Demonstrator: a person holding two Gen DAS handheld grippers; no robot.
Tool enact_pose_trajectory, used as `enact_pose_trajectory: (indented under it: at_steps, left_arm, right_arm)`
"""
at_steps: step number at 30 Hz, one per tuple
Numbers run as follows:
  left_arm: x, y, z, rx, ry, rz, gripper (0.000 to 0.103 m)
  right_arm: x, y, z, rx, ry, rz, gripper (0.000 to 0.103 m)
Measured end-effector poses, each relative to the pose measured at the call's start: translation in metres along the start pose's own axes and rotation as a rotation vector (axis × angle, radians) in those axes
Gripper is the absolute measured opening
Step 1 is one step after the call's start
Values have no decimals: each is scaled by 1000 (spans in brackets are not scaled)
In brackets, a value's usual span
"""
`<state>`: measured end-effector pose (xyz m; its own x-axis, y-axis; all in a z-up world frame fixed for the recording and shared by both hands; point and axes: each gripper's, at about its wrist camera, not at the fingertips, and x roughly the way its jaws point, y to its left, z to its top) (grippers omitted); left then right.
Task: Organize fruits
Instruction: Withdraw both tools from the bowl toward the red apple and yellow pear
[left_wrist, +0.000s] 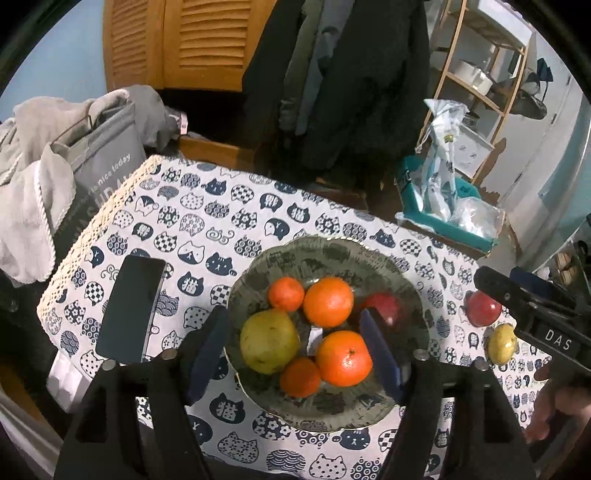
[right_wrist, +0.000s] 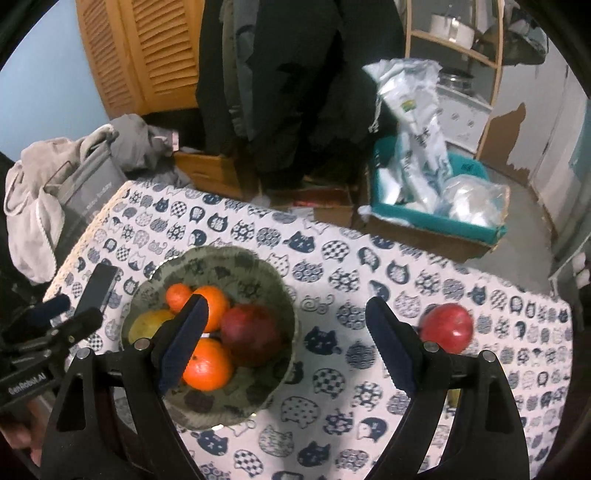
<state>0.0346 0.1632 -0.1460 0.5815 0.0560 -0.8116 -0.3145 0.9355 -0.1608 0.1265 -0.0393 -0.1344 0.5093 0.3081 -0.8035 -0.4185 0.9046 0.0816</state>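
Right now the glass bowl (left_wrist: 399, 273) sits on the cat-print tabletop (left_wrist: 207, 225) and carries most of the fruit — four oranges (left_wrist: 328, 302), a yellow-green pear (left_wrist: 269, 341) at the bowl's left side and a dark red apple (right_wrist: 254, 334) at its right. Outside the bowl, to its right, a second red apple (right_wrist: 447, 326) lies on the cloth, and nearer than that apple a small yellow pear (left_wrist: 501, 343). A dark phone (left_wrist: 130, 310) lies just left of the bowl. The left tongs (left_wrist: 299, 350) hang over the bowl, spread, with nothing pinched. The right tongs (right_wrist: 291, 343) hang spread too — empty, over the cloth between bowl and loose apple.
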Motion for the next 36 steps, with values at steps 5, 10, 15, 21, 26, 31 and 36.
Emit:
enact_pose_trajectory:
  at_steps: [5, 10, 15, 21, 26, 31, 36]
  left_arm:
    - [-10, -8, 2, 8, -21, -15, 79]
    - [-18, -19, 2, 26, -36, -26, 80]
    - [-30, -31, 4, 45, -62, -31, 84]
    - [-46, -47, 7, 82, -106, -31, 87]
    - [-52, -63, 8, 102, -117, -48, 90]
    - [-55, -83, 7, 131, -121, -63, 90]
    - [-58, -103, 6, 165, -121, -74, 90]
  right_arm:
    - [-19, -8, 0, -6, -33, -19, 87]
    - [-39, -19, -1, 8, -64, -28, 87]
    - [-60, -32, -1, 26, -103, -44, 87]
    - [-85, -51, -4, 47, -146, -64, 87]
    - [-102, -66, -10, 57, -174, -104, 88]
    - [-117, -88, -17, 83, -190, -137, 88]
    - [-130, -111, -27, 115, -202, -170, 88]
